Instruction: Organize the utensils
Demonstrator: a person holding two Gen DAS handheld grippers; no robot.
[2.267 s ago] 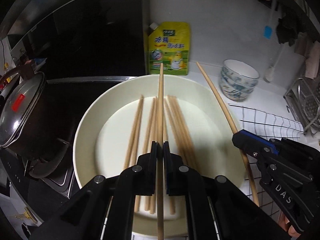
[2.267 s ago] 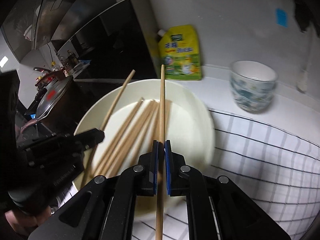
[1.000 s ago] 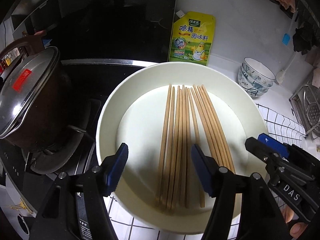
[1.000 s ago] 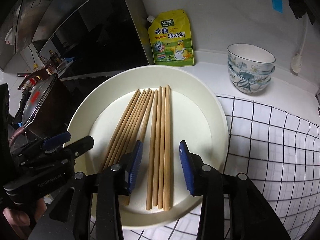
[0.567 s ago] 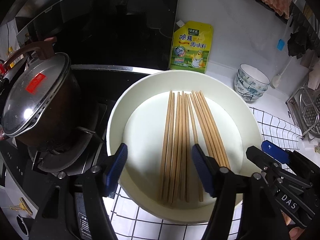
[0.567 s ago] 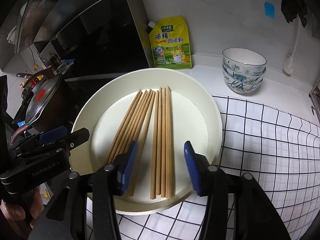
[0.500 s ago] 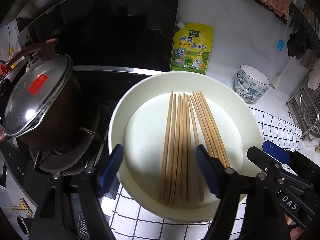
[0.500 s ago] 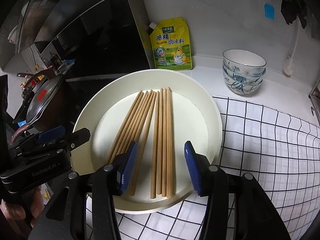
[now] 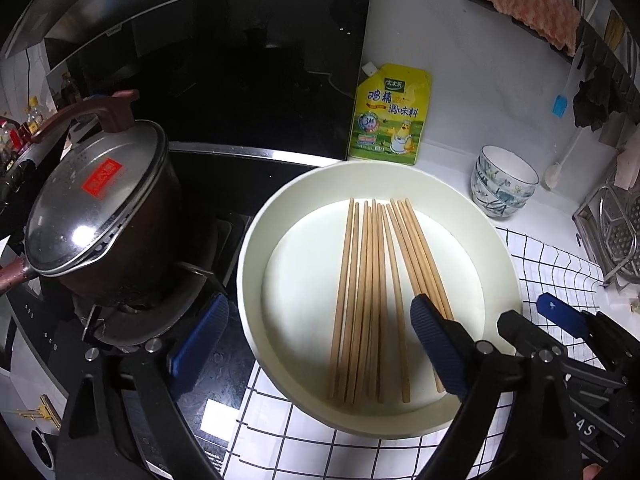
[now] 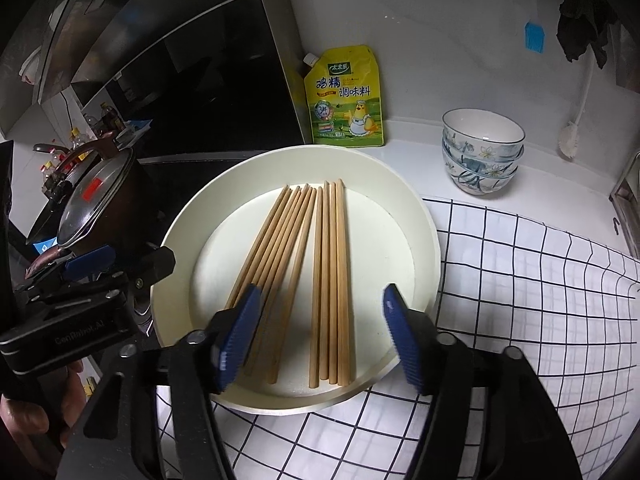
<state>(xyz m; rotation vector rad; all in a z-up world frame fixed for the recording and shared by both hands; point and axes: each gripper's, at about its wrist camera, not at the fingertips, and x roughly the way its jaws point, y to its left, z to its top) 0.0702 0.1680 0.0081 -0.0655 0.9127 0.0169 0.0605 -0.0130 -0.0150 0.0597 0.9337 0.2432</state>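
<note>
Wooden chopsticks (image 10: 320,276) lie on the plate (image 10: 424,216) below both grippers' opening, empty fingers (image 10: 236,336).

chopsticks (image 10: 320,272) | plain light wood, about ten | lying flat, side by side, roughly parallel | one fanned bunch and one straight bunch with a narrow gap between | inside cream round plate (image 10: 424,216), ends toward near rim
</note>
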